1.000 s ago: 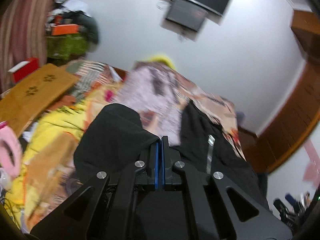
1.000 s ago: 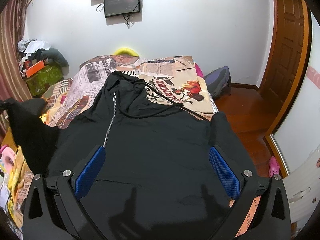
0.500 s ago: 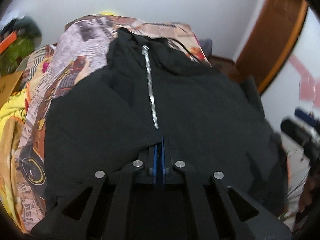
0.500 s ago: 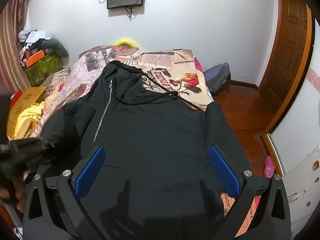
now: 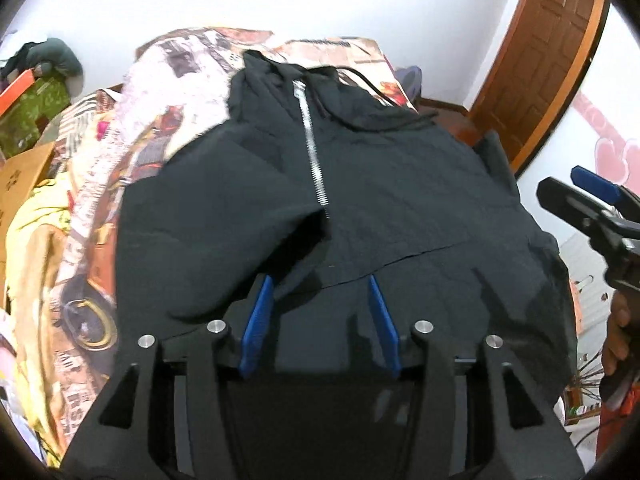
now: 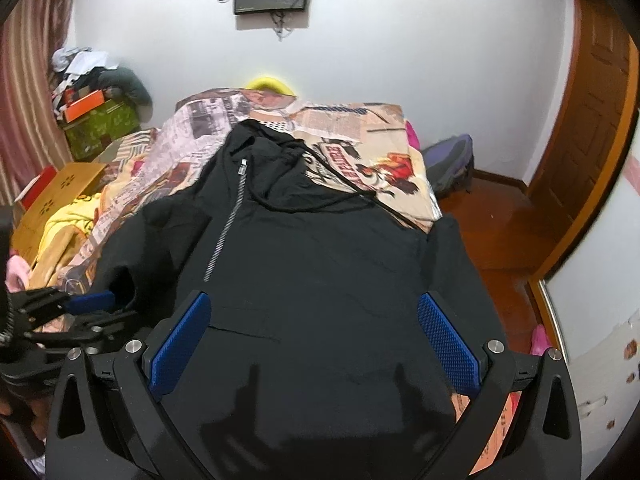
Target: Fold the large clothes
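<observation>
Now left gripper [image 5: 320, 312] jaws have just been opening, half apart, nothing pinched; black zip-up hoodie [image 5: 360, 184] lies flat just beneath and ahead. Right gripper [image 6: 314, 332] wide open, empty, above its hem.

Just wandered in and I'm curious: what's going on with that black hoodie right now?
Left gripper jaws just opened, nothing between them. Right gripper open, empty. Black hoodie flat on bed, one sleeve folded in. Nothing blocking.

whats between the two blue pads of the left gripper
Only flat black hoodie fabric below the open left gripper, nothing pinched between its pads, as the left wrist view shows.
</observation>
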Demonstrator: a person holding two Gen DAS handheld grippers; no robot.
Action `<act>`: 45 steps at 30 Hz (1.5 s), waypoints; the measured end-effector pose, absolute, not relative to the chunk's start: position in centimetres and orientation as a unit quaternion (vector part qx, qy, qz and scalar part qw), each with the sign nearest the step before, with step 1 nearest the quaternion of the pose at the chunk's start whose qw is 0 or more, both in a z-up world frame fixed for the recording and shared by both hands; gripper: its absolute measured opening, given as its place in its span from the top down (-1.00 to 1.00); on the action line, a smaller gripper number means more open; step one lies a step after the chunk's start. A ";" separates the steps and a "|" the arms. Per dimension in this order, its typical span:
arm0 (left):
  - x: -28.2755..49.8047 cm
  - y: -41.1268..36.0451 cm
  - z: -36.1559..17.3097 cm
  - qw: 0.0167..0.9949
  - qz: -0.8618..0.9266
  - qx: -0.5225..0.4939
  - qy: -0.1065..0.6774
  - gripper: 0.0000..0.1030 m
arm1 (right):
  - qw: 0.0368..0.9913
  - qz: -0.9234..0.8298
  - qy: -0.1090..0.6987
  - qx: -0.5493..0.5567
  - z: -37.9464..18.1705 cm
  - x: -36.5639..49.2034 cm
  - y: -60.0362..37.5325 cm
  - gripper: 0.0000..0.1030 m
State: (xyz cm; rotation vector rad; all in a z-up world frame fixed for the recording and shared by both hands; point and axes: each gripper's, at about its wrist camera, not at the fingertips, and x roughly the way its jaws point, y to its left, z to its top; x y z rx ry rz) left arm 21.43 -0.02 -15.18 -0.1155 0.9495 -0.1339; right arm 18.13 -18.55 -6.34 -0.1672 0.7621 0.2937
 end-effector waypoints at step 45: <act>13.5 21.1 -21.2 0.853 0.142 -0.163 0.474 -0.01 | 0.768 0.302 0.482 -0.295 -19.1 19.2 5.8 0.19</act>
